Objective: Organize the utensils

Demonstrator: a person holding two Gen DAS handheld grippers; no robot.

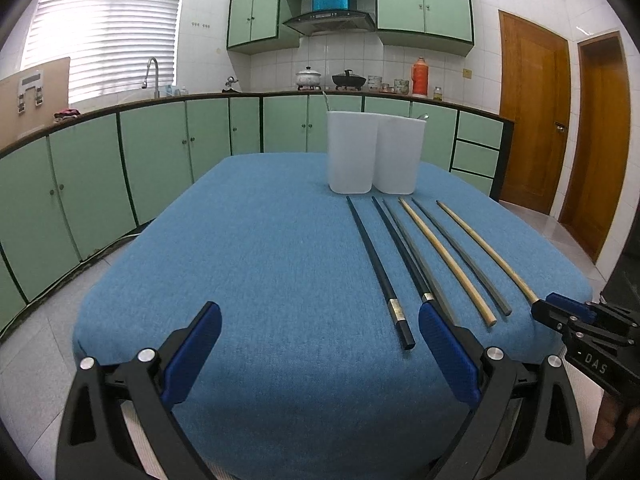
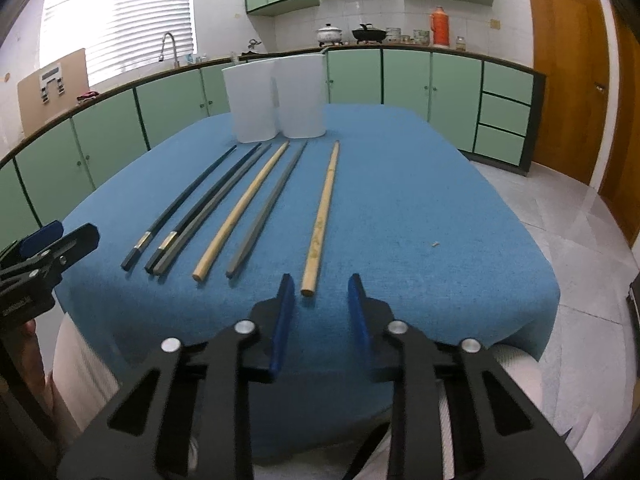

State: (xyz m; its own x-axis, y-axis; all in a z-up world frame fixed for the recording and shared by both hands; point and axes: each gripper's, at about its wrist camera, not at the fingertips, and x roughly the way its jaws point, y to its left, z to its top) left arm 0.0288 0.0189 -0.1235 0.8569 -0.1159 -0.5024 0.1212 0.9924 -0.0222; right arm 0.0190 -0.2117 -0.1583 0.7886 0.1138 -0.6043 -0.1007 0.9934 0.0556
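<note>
Six chopsticks (image 2: 256, 204) on worktop (image 2: 440, 208); right claw (image 2: 320, 286) narrowed, pinching nothing, straddle bamboo stick (image 2: 320, 224) end squarely; left claw (image 1: 320, 332) spread.

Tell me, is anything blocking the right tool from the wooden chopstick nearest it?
Nothing visible does. The near end of the wooden chopstick lies right at the open tips of the right tool, with only blue cloth around it.
</note>
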